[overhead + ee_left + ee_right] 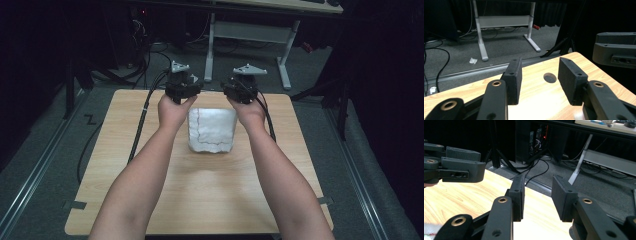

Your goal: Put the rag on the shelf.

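forearms low; left gripper [183, 86] and right gripper [243, 87] both wide, empty, beyond cloth [212, 129], seemingly folded. risk: jaws snag and unfold it.

Folded cloth [212, 129] lies on the table [125, 180], centred left to right, in the far half, well short of the far edge. Near half of the table bare except for the forearms crossing it from the near edge.

Left gripper [181, 86] held over the far edge, left of the cloth; right gripper [241, 89] over the far edge, right of the cloth. The two sit level with each other, apart, the cloth's far edge between and just before them.

Round hole [549, 77] in the table near the far edge, ahead of the left gripper.

Cables [142, 117] run from the left gripper across the table's left side and off its left edge.

Desk frame [247, 37] stands on the floor behind the table.
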Demonstrator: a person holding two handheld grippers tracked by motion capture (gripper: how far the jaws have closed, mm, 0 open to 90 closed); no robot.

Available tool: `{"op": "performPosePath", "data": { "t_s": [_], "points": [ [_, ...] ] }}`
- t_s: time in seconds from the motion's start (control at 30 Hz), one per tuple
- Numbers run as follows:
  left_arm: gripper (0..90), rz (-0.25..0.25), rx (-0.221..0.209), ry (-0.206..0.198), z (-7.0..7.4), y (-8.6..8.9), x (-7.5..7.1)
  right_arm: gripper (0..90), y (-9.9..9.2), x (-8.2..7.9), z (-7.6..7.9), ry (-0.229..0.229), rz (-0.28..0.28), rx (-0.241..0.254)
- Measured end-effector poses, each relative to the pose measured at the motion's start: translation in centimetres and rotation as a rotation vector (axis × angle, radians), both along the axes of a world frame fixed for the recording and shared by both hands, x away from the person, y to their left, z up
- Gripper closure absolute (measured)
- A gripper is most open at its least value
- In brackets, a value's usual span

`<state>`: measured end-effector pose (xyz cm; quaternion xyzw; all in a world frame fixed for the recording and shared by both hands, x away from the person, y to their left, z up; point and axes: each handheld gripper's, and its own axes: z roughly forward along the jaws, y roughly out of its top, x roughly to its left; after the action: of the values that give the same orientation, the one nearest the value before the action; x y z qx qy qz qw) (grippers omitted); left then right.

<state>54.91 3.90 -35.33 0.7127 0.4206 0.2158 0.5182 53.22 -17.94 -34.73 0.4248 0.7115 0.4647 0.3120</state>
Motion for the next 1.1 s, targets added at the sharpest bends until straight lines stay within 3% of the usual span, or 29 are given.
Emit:
{"op": "performPosePath", "data": {
  "t_s": [0.17,0.33,0.53,0.67,0.7,0.77,0.83,0.97,1.1],
  "points": [
    [54.9,-0.002,-0.001,-0.013,0.1,0.2,-0.5,61.1,0.2,-0.4,-0.1,0.0,0.005,0.0],
    [54.8,-0.016,0.018,-0.034,0.2,0.2,-2.0,59.8,0.0,-1.2,-0.2,-0.014,0.024,0.007],
    [52.2,-0.042,0.064,-0.065,-0.6,0.3,-4.5,58.1,-0.7,-3.5,-0.3,-0.04,0.027,0.024],
    [51.5,-0.036,0.049,-0.073,-0.9,0.7,-5.5,57.5,-1.2,-5.0,-0.4,-0.058,0.024,0.019],
    [51.4,-0.029,0.048,-0.092,-0.8,1.0,-6.2,57.4,-1.4,-5.4,-0.5,-0.064,0.028,0.02],
    [51.4,-0.021,0.061,-0.098,-0.7,1.2,-6.5,56.7,-1.7,-6.2,-0.6,-0.067,0.03,0.027],
    [51.1,-0.022,0.079,-0.111,-0.6,1.5,-7.2,56.4,-1.8,-6.5,-0.7,-0.072,0.029,0.022],
    [51.0,-0.033,0.072,-0.135,-0.5,2.6,-9.1,53.9,-2.4,-7.8,-1.1,-0.065,0.034,-0.004],
    [50.4,-0.039,0.075,-0.131,-0.7,3.2,-10.1,52.9,-2.6,-8.9,-1.5,-0.069,0.039,-0.024]
  ]
}}
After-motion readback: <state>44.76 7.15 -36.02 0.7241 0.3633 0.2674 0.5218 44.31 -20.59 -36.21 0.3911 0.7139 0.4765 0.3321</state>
